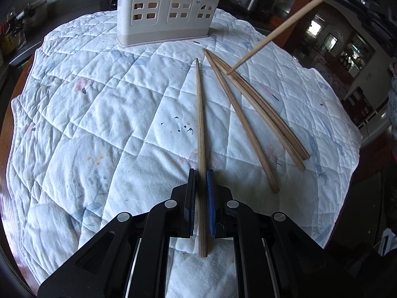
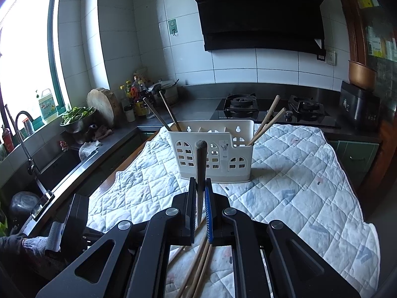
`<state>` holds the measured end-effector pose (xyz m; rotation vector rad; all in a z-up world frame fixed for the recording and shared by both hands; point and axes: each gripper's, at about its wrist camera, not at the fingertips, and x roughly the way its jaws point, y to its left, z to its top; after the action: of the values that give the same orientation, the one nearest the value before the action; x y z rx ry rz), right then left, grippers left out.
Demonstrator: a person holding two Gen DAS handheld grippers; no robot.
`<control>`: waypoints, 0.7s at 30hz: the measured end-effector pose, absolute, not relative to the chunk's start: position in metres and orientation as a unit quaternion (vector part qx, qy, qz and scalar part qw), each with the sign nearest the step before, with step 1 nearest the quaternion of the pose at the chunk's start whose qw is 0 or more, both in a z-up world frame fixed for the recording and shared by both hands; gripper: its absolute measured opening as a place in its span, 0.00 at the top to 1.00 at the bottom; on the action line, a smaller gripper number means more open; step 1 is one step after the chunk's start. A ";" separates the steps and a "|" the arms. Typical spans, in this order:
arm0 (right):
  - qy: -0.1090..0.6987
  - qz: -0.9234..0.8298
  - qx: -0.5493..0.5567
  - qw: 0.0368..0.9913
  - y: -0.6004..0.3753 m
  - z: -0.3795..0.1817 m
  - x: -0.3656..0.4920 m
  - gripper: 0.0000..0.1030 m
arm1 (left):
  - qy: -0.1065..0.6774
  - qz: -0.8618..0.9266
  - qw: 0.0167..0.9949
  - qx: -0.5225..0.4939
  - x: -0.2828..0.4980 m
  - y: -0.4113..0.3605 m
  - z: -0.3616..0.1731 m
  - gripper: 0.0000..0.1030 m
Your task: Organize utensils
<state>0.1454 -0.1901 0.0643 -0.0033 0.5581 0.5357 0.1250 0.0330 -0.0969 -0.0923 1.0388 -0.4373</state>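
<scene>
Chopsticks are the matter on this quilted cloth (image 1: 104, 114) spread over the desk. Starting at the left, the left hand-held gripper (image 1: 201, 173) has its jaws drawn nearly together on one wooden chopstick (image 1: 200, 114), which runs straight ahead between the pads, its thick end reaching back past them and its thin tip lying forward on the cloth. Just to the right of that hand-held gripper lie three loose chopsticks (image 1: 250, 124) on the cloth, fanned out with their tips gathered ahead and their thick ends spread toward the near right. Ahead of it, at the far edge of the cloth, stands the white utensil holder (image 1: 163, 10), upright, with arched cut-outs in its front wall (a few sticks already lean out of its right end).

Further right, the right hand-held gripper (image 2: 200, 181) is clamped fully on a dark chopstick (image 2: 200, 164) that points ahead and upward, its blunt end showing in front of the holder's face. The holder sits directly ahead of this hand-held gripper, and the loose chopsticks lie beneath it.
</scene>
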 end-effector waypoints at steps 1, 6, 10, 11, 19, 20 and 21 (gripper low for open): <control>0.272 0.262 -0.002 0.926 -0.190 0.064 0.145 0.93 | 0.490 -0.207 0.845 -0.055 0.125 0.036 -0.098 0.90; 0.272 0.262 -0.007 0.926 -0.190 0.065 0.144 0.93 | 0.458 -0.184 0.869 -0.027 0.113 0.034 -0.093 0.89; 0.272 0.261 -0.006 0.926 -0.190 0.065 0.144 0.93 | 0.421 -0.151 0.894 0.027 0.105 0.031 -0.082 0.50; 0.273 0.261 -0.007 0.926 -0.189 0.064 0.144 0.93 | 0.412 -0.148 0.899 0.019 0.105 0.034 -0.079 0.50; 0.276 0.262 -0.011 0.925 -0.184 0.063 0.146 0.93 | 0.424 -0.142 0.894 0.006 0.108 0.047 -0.082 0.51; 0.276 0.261 -0.011 0.925 -0.184 0.063 0.146 0.93 | 0.425 -0.147 0.893 0.014 0.106 0.044 -0.083 0.51; 0.277 0.260 -0.011 0.925 -0.184 0.063 0.147 0.93 | 0.425 -0.148 0.893 0.022 0.102 0.039 -0.084 0.51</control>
<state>0.1468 -0.1839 0.0631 -0.0234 0.5683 0.5343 0.1023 0.0391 -0.0836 0.0467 0.8813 -0.3080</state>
